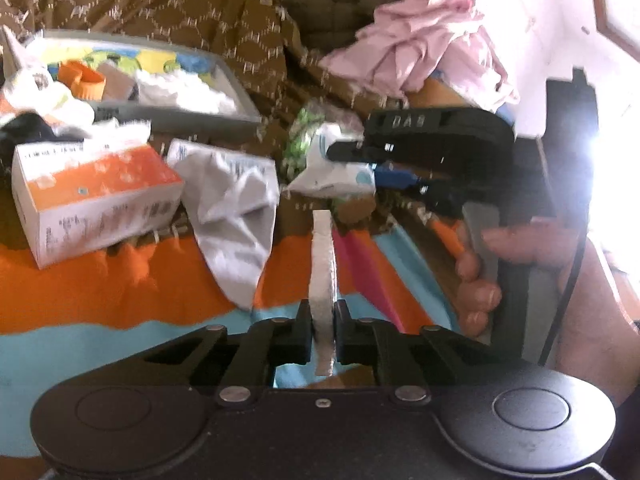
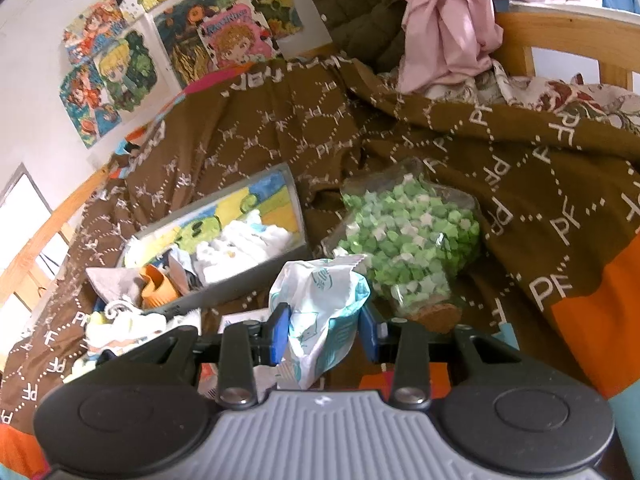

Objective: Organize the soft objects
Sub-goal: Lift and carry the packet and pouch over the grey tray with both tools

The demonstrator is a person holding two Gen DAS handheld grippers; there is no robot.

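Left tongs (image 1: 324, 336): narrow, clamped on a thin white pad (image 1: 323, 264) standing on edge, long axis running away up the frame.
Right tongs (image 2: 324, 336): partly open, blue pads pressing a crumpled white-and-teal packet (image 2: 320, 312).
Grey tray (image 2: 298, 216): on the bed, upper left of both views, already holding soft white items.
Key relation: tray lies up and left of both tongs; judged nearer the left hand, so the pad probably goes in first.

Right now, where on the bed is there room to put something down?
The striped sheet below the orange box and grey cloth is bare. Around the tray and star bag it is crowded.
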